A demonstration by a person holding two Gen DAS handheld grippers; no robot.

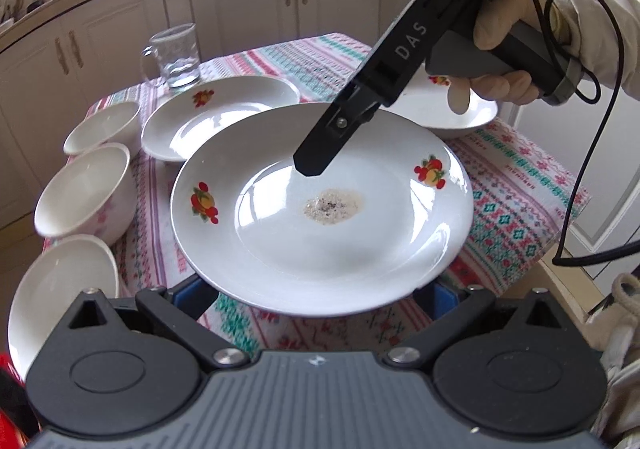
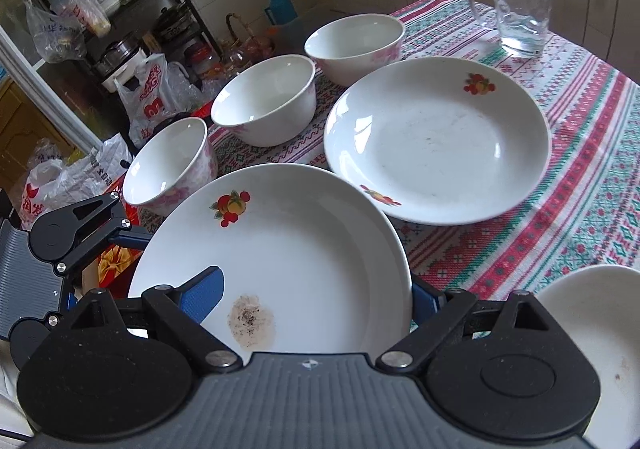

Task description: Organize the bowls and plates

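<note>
Left wrist view: held plate [image 1: 320, 217] with a gritty stain at center, lifted above the cloth-covered surface [image 1: 520, 185] and pinched at its 6 o'clock rim by the left hand-held gripper [image 1: 320, 299]; right hand-held gripper [image 1: 310, 165] dipping in from 1 o'clock, tip over the plate's well, openness impossible to tell here; 3 bowls [image 1: 86, 193] lined up at 9 o'clock, second plate [image 1: 216, 117] and glass mug [image 1: 178, 55] at 11 o'clock. Right wrist view: blue pads [image 2: 206, 295] spread wide either side of the same plate, not clamping it.
</note>
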